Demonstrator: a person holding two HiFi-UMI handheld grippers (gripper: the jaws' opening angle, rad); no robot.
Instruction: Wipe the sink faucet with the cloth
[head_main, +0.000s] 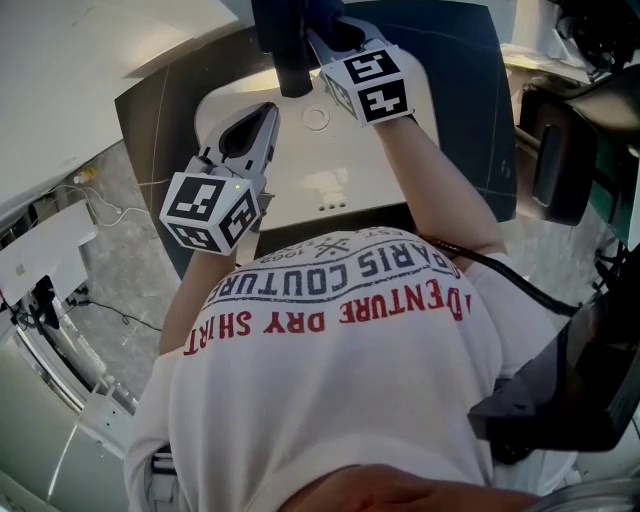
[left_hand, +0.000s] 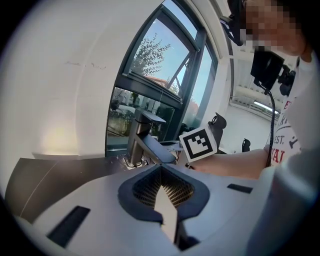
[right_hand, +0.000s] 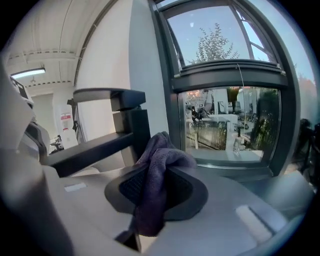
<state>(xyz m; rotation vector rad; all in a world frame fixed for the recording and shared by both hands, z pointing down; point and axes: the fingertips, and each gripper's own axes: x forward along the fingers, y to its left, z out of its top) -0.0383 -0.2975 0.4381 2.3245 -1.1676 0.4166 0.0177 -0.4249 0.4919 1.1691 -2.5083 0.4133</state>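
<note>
A dark square faucet (head_main: 291, 50) stands at the back of the white sink (head_main: 340, 170). My right gripper (right_hand: 159, 145) is shut on a purple cloth (right_hand: 154, 190), whose bunched top sits just beside the faucet (right_hand: 117, 131) body and spout. In the head view that gripper (head_main: 322, 38) is up against the faucet's right side. My left gripper (head_main: 268, 108) is shut and holds nothing, hovering over the sink's left rim. In the left gripper view its tips (left_hand: 161, 167) point toward the faucet (left_hand: 142, 139), still some way off.
A dark countertop (head_main: 150, 120) surrounds the sink, with a white wall to the left. A large window (right_hand: 227, 125) stands right behind the faucet. The round drain (head_main: 316, 118) lies below the spout. Cables (head_main: 100, 215) trail on the floor at left.
</note>
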